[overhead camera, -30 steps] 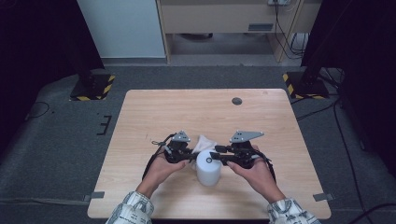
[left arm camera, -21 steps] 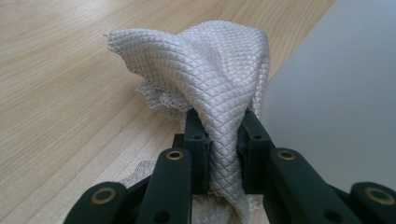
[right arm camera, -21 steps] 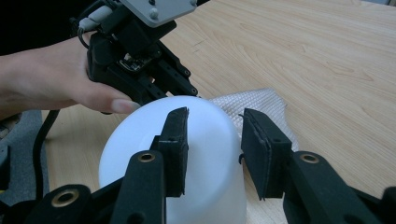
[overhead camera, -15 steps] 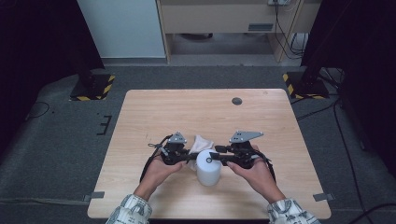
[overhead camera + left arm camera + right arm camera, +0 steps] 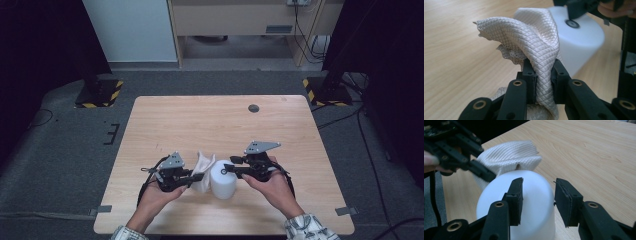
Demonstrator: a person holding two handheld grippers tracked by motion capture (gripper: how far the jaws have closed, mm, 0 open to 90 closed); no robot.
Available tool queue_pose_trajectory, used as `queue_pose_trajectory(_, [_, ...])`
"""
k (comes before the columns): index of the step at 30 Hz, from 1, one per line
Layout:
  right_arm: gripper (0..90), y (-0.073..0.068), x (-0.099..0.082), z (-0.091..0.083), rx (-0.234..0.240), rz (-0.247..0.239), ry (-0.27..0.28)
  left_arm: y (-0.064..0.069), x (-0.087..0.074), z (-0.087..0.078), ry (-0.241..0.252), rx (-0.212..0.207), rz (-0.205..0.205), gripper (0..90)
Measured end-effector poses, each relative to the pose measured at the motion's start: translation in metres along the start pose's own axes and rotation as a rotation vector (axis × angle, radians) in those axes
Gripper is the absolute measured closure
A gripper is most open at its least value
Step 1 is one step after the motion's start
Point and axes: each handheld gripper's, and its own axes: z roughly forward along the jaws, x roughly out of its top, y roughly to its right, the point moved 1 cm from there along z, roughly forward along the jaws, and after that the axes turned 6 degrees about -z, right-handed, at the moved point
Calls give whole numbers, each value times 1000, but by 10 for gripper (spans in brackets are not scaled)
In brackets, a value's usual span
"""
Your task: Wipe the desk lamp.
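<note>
Centrally, low in the high view, a pale wooden desk (image 5: 210,120) carries one white, cup-shaped plastic container standing upside down (image 5: 223,181) and one cream, diamond-textured cloth (image 5: 204,164), the cloth touching the container's left side. The left tongs (image 5: 196,177) are clamped on a bunched fold of the cloth; in the left gripper view the fabric (image 5: 534,47) is pinched tight between the two black jaws, its free end arching up and over toward the container (image 5: 584,42) at upper right. Compared with the frames of a second ago, the left hand (image 5: 155,197) has carried the cloth a little to the left in the picture and slightly upward, so that more of it now stands clear of the container; the container and the right hand (image 5: 272,187) have kept their places. The right tongs (image 5: 231,170) reach the container's top from the right; in the right gripper view the jaws stand apart over its rounded bottom (image 5: 524,202), gripping nothing, and they have just been opening a little further. Judged from this, the cloth is being drawn away from the container while the right tongs let it go, which suggests a wiping pass finishing or the cloth being repositioned. Count: one container, one cloth, two tongs, two hands, and one small dark round disc (image 5: 253,108) at the desk's upper right.
</note>
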Motion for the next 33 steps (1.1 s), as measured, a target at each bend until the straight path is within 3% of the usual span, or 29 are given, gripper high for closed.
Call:
queue_pose_trajectory(11, [573, 2, 0, 1, 6, 7, 5, 23, -18, 4, -55, -48, 24, 765])
queue_pose_trajectory(16, [429, 0, 1, -1, 25, 12, 6, 24, -25, 15, -101, -39, 24, 765])
queue_pose_trajectory(23, [195, -8, -4, 0, 42, -16, -2, 23, -25, 15, -96, -39, 19, 765])
queue_pose_trajectory(27, [159, -10, -8, 1, 44, -16, -1, 23, -25, 16, -90, -39, 14, 765])
queue_pose_trajectory(33, [181, -9, -8, 3, 60, 3, 2, 27, -22, 18, -66, -49, 19, 765])
